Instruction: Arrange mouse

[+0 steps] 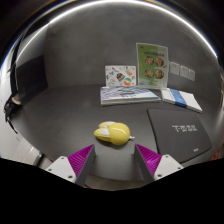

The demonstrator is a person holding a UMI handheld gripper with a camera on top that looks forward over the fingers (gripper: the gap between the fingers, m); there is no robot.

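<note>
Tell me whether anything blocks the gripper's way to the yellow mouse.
Nothing visible does. The yellow mouse lies on the dark table just ahead of the open gripper, with bare tabletop between them. The black mouse pad lies off to one side, and the booklets sit beyond the mouse.

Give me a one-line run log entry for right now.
gripper: open | yellow mouse: on desk, just ahead of fingers, not grasped | dark mouse pad: beside mouse | step: approach

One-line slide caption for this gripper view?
Open tongs approach a yellow mouse just ahead on the dark desk, a black mouse pad beside it.
</note>
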